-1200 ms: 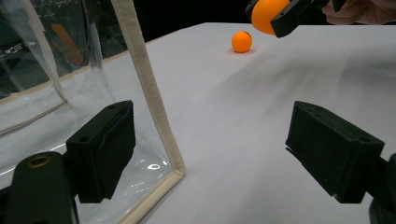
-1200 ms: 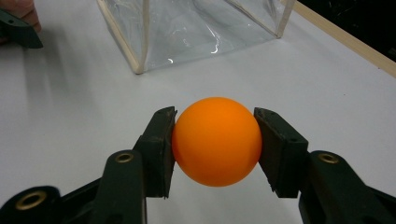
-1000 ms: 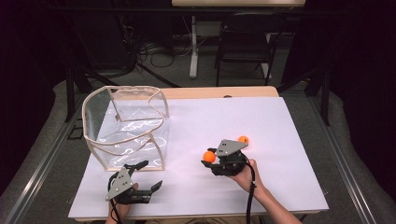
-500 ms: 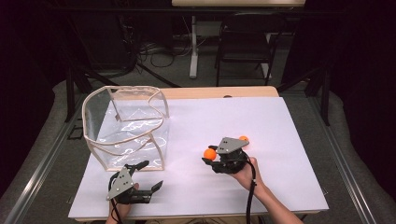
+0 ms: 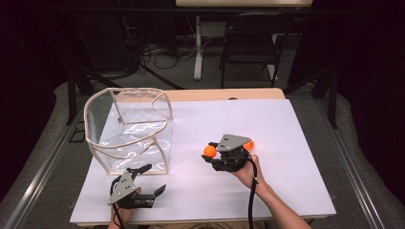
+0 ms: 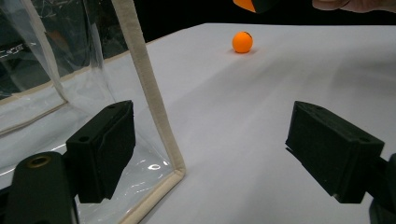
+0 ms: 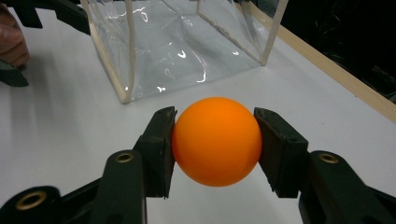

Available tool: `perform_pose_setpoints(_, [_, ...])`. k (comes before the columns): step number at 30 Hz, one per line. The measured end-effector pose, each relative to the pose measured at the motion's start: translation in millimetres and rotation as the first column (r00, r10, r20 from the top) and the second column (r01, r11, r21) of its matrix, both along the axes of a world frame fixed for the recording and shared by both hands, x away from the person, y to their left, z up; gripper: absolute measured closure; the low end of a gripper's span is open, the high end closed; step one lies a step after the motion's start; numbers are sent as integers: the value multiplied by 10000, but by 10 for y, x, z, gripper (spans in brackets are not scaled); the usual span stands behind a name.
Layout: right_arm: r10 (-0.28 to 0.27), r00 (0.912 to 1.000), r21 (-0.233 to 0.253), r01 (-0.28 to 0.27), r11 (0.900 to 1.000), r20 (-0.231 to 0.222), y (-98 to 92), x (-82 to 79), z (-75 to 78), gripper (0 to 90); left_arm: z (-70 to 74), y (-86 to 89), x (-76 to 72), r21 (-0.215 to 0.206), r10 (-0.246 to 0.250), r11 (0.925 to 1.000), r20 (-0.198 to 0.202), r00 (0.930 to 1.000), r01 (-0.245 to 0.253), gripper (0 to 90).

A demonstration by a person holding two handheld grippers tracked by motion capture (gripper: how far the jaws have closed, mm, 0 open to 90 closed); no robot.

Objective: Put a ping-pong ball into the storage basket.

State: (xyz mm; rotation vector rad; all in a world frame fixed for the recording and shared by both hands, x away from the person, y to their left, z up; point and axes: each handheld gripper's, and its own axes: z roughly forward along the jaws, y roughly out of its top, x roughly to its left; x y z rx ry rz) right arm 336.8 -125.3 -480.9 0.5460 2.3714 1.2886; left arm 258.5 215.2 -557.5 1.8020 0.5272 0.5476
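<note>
Right gripper (image 7: 215, 144) has its jaws clamped on the orange ball (image 7: 215, 141) mid-desk; a smooth ball could easily squirt out. Left gripper (image 6: 210, 154) gapes wide and empty by the clear bag (image 5: 129, 129), near the desk's front-left corner, and might nudge it.

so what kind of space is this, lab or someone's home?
Most likely a lab or recording studio: a white-topped table ringed by black curtains, loose cables on the floor behind, and a person working with two handheld grippers, the right gripper clamping an orange ball.
</note>
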Motion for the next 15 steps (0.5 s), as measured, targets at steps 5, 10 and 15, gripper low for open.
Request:
perform_pose_setpoints(5, [74, 9999, 75, -74, 9999, 73, 44, 36, 27, 510, 0, 1, 0, -2, -8, 10000, -1, 10000, 8, 157])
perform_pose_setpoints(10, [92, 9999, 146, -94, 9998, 142, 69, 53, 58, 509, 0, 3, -1, -11, -5, 10000, 3, 10000, 5, 157])
perform_pose_setpoints(15, [115, 9997, 217, -119, 9997, 202, 98, 71, 79, 510, 0, 1, -1, -13, -11, 10000, -1, 10000, 11, 157])
